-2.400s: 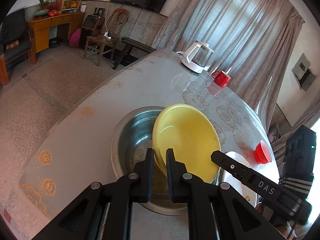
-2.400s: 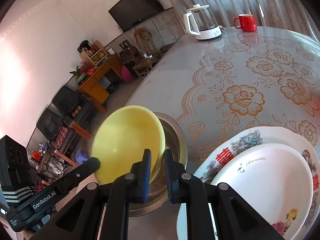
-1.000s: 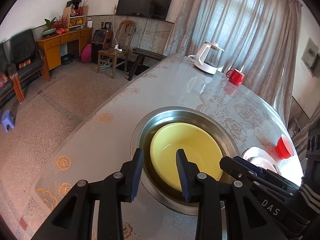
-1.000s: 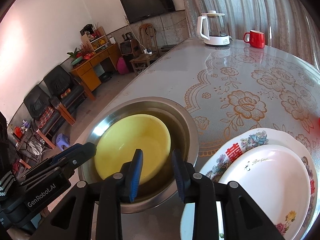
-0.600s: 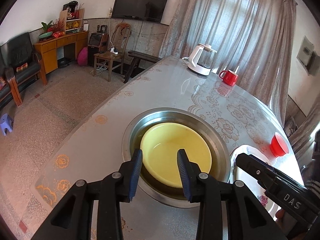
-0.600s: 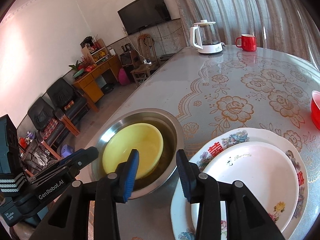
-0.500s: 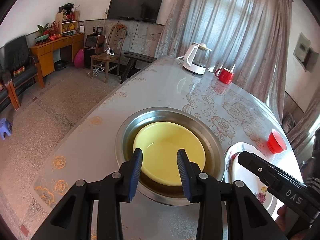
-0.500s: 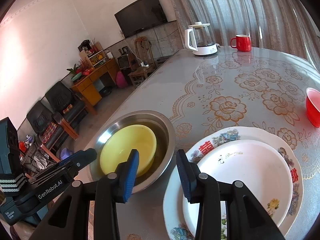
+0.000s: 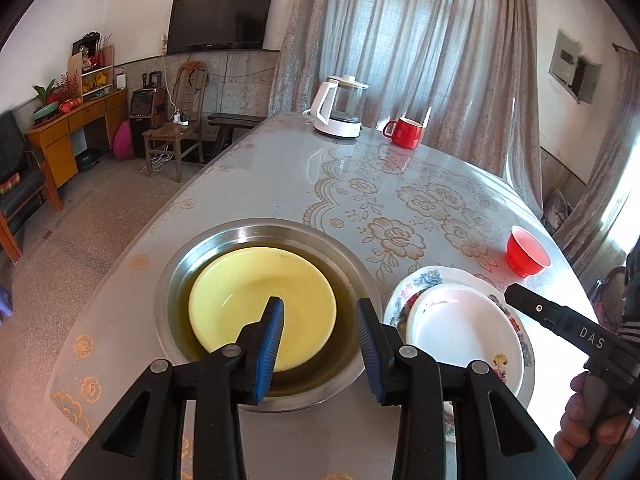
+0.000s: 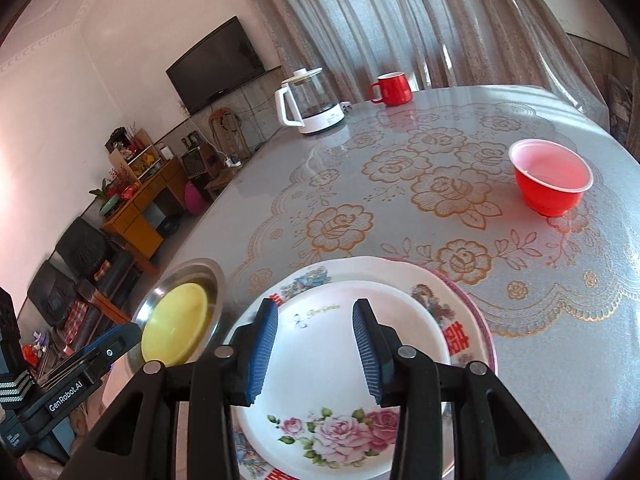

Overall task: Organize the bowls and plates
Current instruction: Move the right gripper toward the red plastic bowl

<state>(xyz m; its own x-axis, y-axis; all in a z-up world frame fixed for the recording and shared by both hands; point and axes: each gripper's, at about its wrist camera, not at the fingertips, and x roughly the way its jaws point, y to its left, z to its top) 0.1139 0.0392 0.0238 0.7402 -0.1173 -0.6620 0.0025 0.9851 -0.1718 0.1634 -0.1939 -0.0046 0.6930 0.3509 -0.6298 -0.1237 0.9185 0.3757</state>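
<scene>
A yellow bowl lies inside a steel basin near the table's front left edge; both also show in the right wrist view, the bowl in the basin. My left gripper is open and empty just above the basin's near side. A white plate with pink roses rests on a larger floral plate. My right gripper is open and empty over the white plate. A red bowl stands farther right on the table.
A white kettle and a red mug stand at the table's far end. The floral cloth covers the table. Chairs, a wooden cabinet and a TV line the room to the left. The table edge runs close to the basin's left.
Both grippers let go of the yellow bowl, which now lies flat in the basin. Both opened and pulled back; the right one swung right over the white plate.
</scene>
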